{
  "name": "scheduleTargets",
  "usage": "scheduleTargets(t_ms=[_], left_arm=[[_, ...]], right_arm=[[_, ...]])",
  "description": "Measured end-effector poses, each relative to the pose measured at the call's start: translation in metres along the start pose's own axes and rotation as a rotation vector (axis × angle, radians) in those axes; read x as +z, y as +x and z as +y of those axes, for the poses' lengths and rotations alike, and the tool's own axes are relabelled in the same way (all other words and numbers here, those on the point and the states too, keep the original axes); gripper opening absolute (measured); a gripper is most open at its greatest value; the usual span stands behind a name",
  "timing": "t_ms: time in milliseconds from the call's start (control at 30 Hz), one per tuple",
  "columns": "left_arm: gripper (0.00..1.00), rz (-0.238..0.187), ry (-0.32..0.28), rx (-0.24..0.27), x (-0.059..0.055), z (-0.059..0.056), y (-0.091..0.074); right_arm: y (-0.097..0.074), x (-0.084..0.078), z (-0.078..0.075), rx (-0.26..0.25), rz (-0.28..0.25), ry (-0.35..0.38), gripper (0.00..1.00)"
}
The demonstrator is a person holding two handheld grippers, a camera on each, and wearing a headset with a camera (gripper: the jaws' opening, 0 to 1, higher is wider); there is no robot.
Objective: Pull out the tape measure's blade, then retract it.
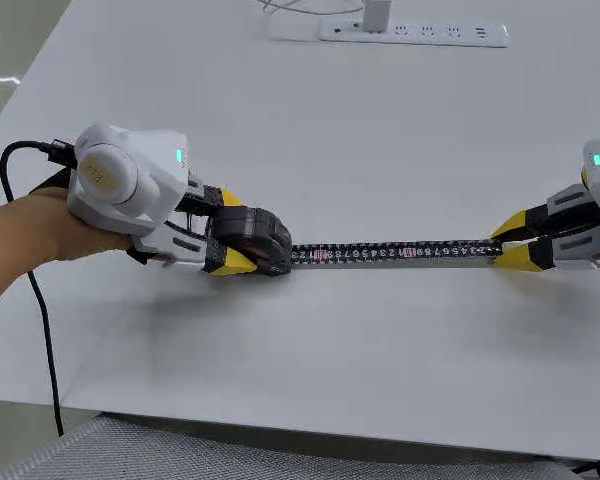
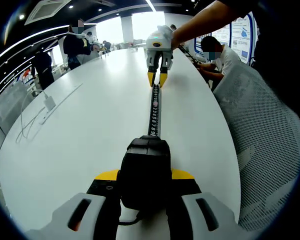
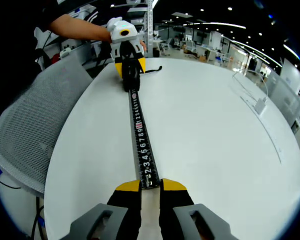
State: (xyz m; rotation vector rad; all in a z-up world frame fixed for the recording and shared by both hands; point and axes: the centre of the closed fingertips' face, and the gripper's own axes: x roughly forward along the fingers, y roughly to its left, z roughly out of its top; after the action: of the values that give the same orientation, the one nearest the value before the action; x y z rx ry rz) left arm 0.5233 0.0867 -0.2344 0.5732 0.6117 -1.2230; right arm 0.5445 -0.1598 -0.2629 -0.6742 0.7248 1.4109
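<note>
From my end, the right hand-held gripper (image 1: 507,243) runs off the head view's right edge. The tip of the blade (image 1: 395,252) is tucked between its jaws. The power strip (image 1: 412,32) at the far edge of the counter (image 1: 380,130) gets clipped up top.

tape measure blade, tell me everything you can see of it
The blade is a dark strip with white numbers and a few red marks, pulled out straight and lying along the white table. One end runs into the black case held by the left gripper; the right gripper pinches its tip.

White power strip (image 1: 440,33) at table (image 1: 380,150) far edge; mesh chair (image 2: 270,130) beside.
</note>
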Motion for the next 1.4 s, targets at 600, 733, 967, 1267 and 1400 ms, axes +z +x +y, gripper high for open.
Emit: scheduleTargets(t_ms=[600,733,967,1267,1400], left_arm=[[0.32,0.012,0.03,0.023,-0.001,0.002,0.001],[0.32,0.006,0.021,0.027,-0.002,0.002,0.001],[0.37,0.003,0.005,0.049,-0.004,0.002,0.004],[0.45,-0.053,-0.135,0.092,-0.002,0.003,0.0],[0.51,-0.081,-0.195,0.132,-0.003,0.005,-0.006]], right_arm=[[0.0,0.001,0.001,-0.002,-0.004,0.003,0.1],[0.0,0.001,0.001,-0.005,-0.002,0.001,0.1],[-0.001,-0.001,0.002,-0.015,0.016,0.033,0.12],[-0.008,-0.006,0.001,-0.057,-0.003,0.124,0.21],[-0.01,-0.006,-0.001,-0.106,-0.024,0.182,0.28]])
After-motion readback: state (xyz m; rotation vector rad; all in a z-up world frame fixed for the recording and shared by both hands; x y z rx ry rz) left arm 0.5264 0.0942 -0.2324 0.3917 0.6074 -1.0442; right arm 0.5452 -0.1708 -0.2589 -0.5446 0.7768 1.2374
